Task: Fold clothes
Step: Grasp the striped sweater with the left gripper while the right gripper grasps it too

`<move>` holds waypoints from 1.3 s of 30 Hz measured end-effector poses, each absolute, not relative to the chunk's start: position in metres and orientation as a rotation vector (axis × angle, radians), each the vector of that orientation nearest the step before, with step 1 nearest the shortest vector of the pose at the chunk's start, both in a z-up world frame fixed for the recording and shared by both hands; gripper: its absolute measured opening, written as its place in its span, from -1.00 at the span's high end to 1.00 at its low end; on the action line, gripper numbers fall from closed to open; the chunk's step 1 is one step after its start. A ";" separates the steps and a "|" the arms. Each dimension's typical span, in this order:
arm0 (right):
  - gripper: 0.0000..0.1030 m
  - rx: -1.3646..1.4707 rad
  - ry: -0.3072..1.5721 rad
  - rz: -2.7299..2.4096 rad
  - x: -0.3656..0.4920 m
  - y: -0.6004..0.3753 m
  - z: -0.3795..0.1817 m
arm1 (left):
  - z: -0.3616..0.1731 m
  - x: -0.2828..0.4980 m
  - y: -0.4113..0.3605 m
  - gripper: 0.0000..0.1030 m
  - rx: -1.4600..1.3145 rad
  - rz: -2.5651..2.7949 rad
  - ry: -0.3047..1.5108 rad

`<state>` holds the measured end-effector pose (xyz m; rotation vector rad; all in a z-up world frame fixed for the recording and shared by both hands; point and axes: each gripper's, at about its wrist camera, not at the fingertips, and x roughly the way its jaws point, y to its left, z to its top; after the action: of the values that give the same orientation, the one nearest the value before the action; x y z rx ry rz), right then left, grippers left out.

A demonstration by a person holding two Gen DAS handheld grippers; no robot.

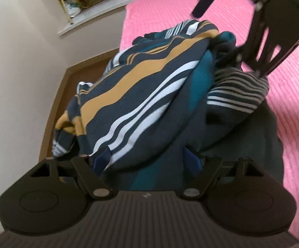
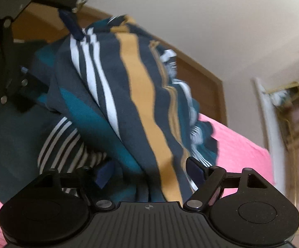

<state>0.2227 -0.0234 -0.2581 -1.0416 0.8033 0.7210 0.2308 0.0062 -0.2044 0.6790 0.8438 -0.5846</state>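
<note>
A striped garment (image 1: 141, 95) in navy, teal, mustard and white is bunched between both grippers above a pink bed; it also fills the right wrist view (image 2: 132, 103). My left gripper (image 1: 147, 161) has its blue pads apart with cloth lying thick between them. My right gripper (image 2: 149, 171) likewise has cloth packed between its spread pads. The right gripper shows at the top right of the left wrist view (image 1: 273, 31), the left gripper at the top left of the right wrist view (image 2: 25, 41). A finely striped black-and-white part (image 1: 236, 95) hangs below.
A pink ribbed bedspread (image 1: 289, 103) lies under the garment. A wooden bed frame edge (image 1: 56, 103) and a cream wall (image 1: 15, 62) are to the left. A window ledge with a brass grille (image 1: 83, 4) is behind.
</note>
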 end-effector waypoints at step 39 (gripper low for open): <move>-0.63 -0.392 1.090 0.155 -0.236 -0.476 -0.176 | -0.149 -0.262 -0.234 0.22 0.730 -1.175 0.973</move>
<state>-0.2360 -0.4763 -0.1757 -0.3924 1.0899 0.1547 -0.2617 -0.2345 -0.1488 0.7298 0.9726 -1.1750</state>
